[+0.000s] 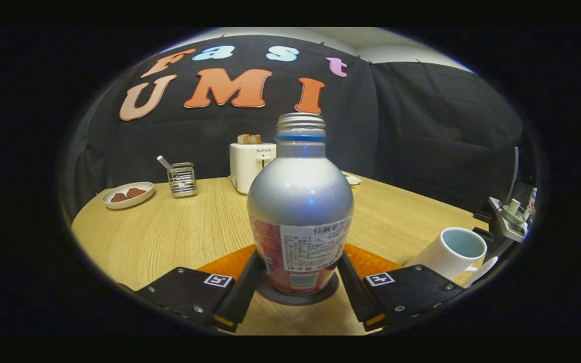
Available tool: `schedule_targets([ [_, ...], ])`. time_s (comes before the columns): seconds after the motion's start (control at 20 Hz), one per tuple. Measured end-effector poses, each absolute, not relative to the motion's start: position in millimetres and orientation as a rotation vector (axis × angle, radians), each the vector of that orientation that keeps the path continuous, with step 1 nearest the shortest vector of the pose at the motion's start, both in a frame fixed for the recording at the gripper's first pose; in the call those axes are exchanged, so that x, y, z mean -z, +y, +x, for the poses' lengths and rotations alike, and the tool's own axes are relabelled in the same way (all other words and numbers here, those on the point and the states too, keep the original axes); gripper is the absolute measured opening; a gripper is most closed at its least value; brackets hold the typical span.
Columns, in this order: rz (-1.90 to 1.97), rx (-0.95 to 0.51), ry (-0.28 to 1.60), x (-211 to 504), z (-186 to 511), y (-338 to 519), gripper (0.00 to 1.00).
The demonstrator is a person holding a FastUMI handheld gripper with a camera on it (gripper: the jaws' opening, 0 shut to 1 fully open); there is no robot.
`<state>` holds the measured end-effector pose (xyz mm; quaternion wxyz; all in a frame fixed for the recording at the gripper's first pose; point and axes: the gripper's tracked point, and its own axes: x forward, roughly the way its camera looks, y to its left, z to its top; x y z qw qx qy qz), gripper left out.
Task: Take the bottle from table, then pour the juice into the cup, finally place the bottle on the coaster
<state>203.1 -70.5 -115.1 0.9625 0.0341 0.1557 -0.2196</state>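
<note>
Your gripper (298, 282) sits low centre of the frame, fingers (242, 292) flanking the bottle (300, 212). Each finger lies close against the bottle's lower body, one per side; whether both actually press on it, you cannot tell from this angle.

Bottle: silver, bulbous shoulder, threaded neck with no cap, blue ring below the thread, red and white label on the lower half. Upright, dead centre of the frame. Its base stands on a dark round coaster (298, 298), whose rim shows just below the bottle, between the fingers.

An orange mat (371, 259) shows behind the fingers on both sides of the bottle, flat on the table.

Cup (454, 252): white, pale blue inside, lower right of the frame, beyond the right finger and apart from the bottle. It looks tilted with its mouth turned up and right. Contents not discernible.

Table (169, 232): light wood, round edge.

Further back:
- white toaster (250, 164) with toast (248, 138) standing in the slots, just left of the bottle's neck
- wire holder (182, 179) with a utensil handle sticking out, left of the toaster
- white plate (128, 195) with brown food pieces, upper left on the table

At the far right edge, some grey equipment (510, 214), too distorted to identify
</note>
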Motion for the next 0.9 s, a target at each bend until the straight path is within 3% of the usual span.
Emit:
schedule_targets([
  [0.3,0.063,0.415,0.314,110,193,-67,0.97],
  [0.9,0.068,0.282,0.209,51,126,-26,0.97],
])
